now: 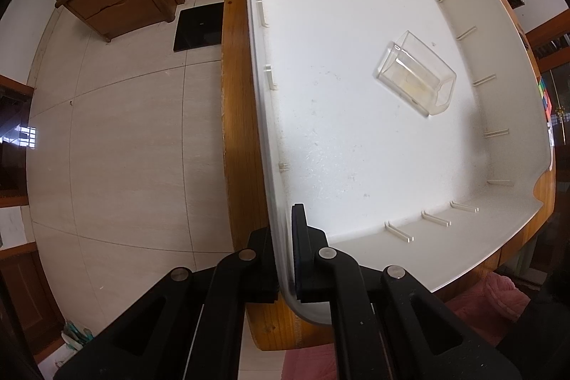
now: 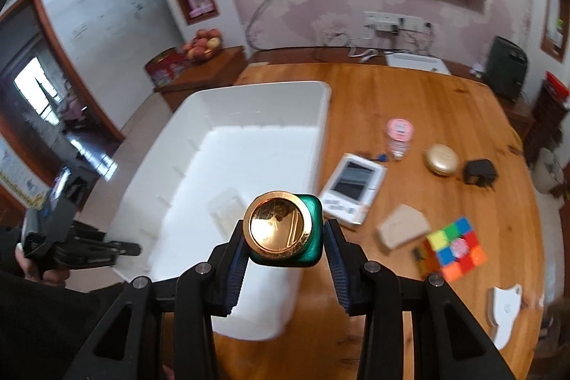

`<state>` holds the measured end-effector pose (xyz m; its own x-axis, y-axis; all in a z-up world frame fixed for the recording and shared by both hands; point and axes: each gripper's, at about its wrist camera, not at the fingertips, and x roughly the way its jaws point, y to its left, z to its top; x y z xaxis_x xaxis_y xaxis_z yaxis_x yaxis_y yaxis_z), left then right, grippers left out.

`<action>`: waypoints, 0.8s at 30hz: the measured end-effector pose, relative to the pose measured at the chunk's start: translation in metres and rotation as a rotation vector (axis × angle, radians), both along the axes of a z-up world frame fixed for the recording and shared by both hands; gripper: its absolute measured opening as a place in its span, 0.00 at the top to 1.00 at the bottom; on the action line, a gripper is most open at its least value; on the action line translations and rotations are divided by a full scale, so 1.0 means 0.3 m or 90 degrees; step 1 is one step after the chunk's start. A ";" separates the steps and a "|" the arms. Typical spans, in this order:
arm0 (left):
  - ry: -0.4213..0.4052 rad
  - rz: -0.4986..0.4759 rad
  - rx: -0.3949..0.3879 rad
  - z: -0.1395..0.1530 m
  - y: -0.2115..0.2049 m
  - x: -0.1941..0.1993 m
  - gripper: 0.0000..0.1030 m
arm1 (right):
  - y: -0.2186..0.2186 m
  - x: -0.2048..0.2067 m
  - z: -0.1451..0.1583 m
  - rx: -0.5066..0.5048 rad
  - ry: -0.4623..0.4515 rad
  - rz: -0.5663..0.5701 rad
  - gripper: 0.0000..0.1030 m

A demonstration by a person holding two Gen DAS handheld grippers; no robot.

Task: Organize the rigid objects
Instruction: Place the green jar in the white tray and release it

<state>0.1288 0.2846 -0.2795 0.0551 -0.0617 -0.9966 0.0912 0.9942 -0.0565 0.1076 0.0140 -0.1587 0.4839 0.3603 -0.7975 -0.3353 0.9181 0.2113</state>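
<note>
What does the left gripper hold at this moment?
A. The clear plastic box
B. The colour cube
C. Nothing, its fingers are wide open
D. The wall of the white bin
D: in the left wrist view the left gripper has its fingers closed on the wall of the white bin, one inside and one outside, while the clear plastic box lies apart on the bin floor.

The left wrist view looks straight down, close over the white bin (image 1: pixel 356 130) at the wooden table (image 1: pixel 238 130) edge, with floor to its left. The right wrist view sits higher, angled down and forward across the table (image 2: pixel 409 116) toward the wall. Both share the bin (image 2: pixel 228 159) and the clear box (image 1: pixel 415 77) inside it.
</note>
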 end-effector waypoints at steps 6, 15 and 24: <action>-0.002 -0.004 0.003 0.001 -0.003 -0.002 0.94 | 0.125 -0.004 -0.038 0.002 0.029 0.070 0.59; -0.003 -0.012 0.010 0.002 -0.020 -0.003 0.94 | 0.219 -0.003 -0.158 -0.037 0.105 0.107 0.59; 0.001 -0.018 0.018 0.010 -0.033 0.002 0.94 | 0.204 0.010 -0.208 -0.061 0.128 0.091 0.59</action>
<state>0.1292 0.2748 -0.2765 0.0526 -0.0356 -0.9980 0.1195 0.9924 -0.0291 0.1105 0.0751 -0.2210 0.2613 0.3320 -0.9064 -0.4233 0.8833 0.2015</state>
